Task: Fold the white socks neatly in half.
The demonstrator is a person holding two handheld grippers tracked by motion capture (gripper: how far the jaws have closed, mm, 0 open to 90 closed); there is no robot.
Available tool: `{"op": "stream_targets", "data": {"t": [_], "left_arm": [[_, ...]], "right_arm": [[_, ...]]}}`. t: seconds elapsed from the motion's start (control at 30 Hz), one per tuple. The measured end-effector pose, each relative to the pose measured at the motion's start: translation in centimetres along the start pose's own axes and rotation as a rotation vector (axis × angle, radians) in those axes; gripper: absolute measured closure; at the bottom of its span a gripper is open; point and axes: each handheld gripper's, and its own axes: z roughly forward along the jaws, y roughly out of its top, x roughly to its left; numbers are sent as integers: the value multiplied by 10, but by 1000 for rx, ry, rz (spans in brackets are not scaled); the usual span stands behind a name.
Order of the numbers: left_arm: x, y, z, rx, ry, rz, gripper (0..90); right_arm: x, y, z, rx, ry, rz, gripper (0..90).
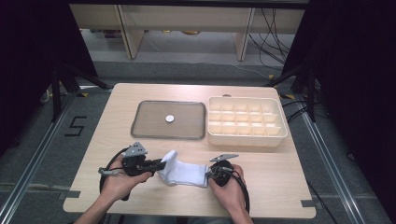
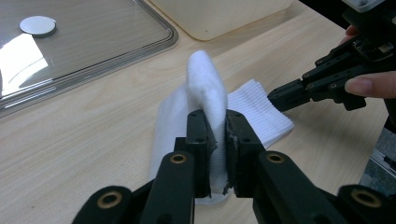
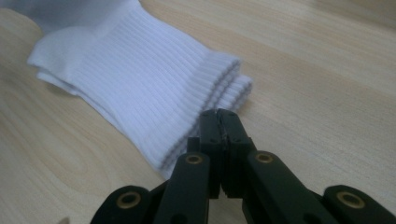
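Socks, white and stacked as a pair, lie on the table on my side of the grey tray, between both hands.

High view: I have the left gripper on the toe end and the right gripper at the cuff end. The divided bin right of the tray holds nothing I can see; I judge folding barely begun, stowing left.

Left gripper view: its jaws are clamped on a raised fold of sock, a lift the high view hardly hints at.

Right gripper view: its jaws are pressed together just beside the ribbed cuffs, pinching nothing I can make out.
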Motion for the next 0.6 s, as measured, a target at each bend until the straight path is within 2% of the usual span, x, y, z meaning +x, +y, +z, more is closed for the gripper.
{"op": "stream_targets", "data": {"t": [0.4,0.43,0.6], "left_arm": [[-2,0,2,4,-10,8,809],[-3,0,3,4,-10,9,809],[-4,0,4,5,-9,13,809]], "right_arm": [[0,0,0,4,-2,-7,895],[1,-1,1,-11,-11,0,895],[2,0,1,-14,-15,5,895]]}}
